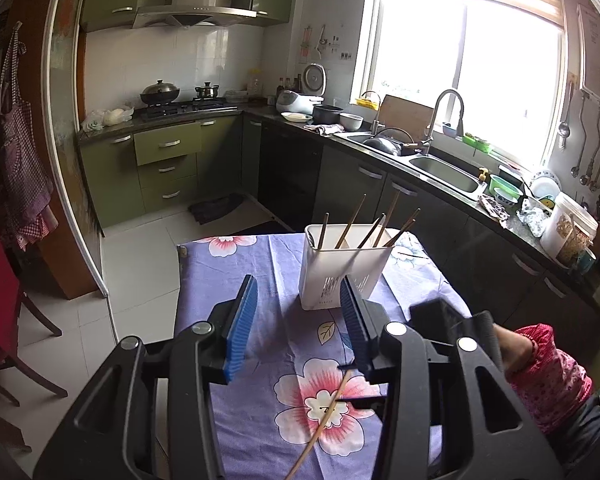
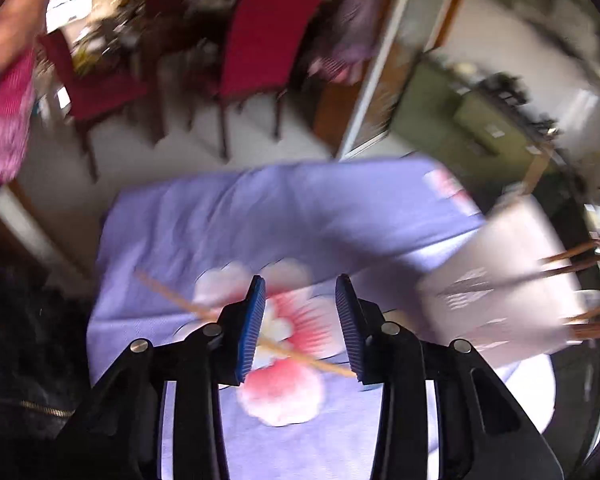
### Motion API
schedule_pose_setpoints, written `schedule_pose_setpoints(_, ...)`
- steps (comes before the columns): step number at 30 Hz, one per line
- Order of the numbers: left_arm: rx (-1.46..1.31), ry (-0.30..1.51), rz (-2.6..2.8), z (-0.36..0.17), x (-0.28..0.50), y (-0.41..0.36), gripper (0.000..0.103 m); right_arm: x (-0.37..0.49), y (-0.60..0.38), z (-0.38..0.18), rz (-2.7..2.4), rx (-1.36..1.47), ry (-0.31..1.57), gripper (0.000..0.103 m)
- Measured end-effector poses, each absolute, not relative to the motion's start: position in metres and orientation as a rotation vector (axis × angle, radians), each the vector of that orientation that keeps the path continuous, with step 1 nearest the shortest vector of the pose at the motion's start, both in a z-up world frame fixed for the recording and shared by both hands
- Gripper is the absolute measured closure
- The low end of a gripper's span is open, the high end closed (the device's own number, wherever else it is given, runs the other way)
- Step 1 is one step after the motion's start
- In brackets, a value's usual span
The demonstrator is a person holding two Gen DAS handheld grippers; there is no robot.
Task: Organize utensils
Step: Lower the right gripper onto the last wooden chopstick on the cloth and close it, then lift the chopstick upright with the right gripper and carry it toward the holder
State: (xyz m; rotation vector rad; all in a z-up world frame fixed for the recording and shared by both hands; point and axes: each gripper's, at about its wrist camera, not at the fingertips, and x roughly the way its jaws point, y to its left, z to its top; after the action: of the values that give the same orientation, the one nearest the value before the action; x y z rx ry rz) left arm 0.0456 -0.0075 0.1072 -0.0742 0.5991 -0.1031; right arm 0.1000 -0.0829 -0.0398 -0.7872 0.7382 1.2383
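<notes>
One chopstick (image 1: 324, 424) lies loose on the flowered tablecloth (image 1: 228, 276), below my right gripper (image 2: 300, 328), jaws parted, gripping nothing. My left gripper (image 1: 300, 320) is likewise parted, empty. Beyond stands the white holder (image 1: 340, 272) with chopsticks upright; path unobstructed.

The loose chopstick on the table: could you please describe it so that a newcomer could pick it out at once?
Start at the table under the purple floral cloth. A white utensil holder stands at its far end with several chopsticks upright in it. The loose chopstick is the only one lying flat, slanting across the big pink flower nearest the camera.
</notes>
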Motion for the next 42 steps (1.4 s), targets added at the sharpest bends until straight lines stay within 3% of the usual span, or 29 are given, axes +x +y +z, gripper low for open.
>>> schedule_pose_setpoints(14,-0.108,0.622,0.015,0.1,0.037,0.018,0.06,0.035,-0.037,-0.108,1.592,-1.099,0.718,0.067)
schedule_pose_setpoints(16,-0.108,0.628,0.022,0.094,0.033,0.022,0.06,0.029,-0.031,-0.116,1.599,-1.143,0.699,0.077)
schedule_pose_setpoints(23,-0.201,0.65,0.097,0.07,0.019,0.063,0.06,0.019,-0.015,-0.129,1.624,-1.285,0.68,0.078)
schedule_pose_setpoints(27,-0.245,0.664,0.15,0.057,0.012,0.089,0.06,0.014,-0.01,-0.132,1.642,-1.274,0.701,0.091)
schedule_pose_setpoints(42,-0.231,0.723,0.124,0.039,0.035,0.088,0.059,0.049,-0.033,-0.124,1.388,-1.112,0.755,0.097)
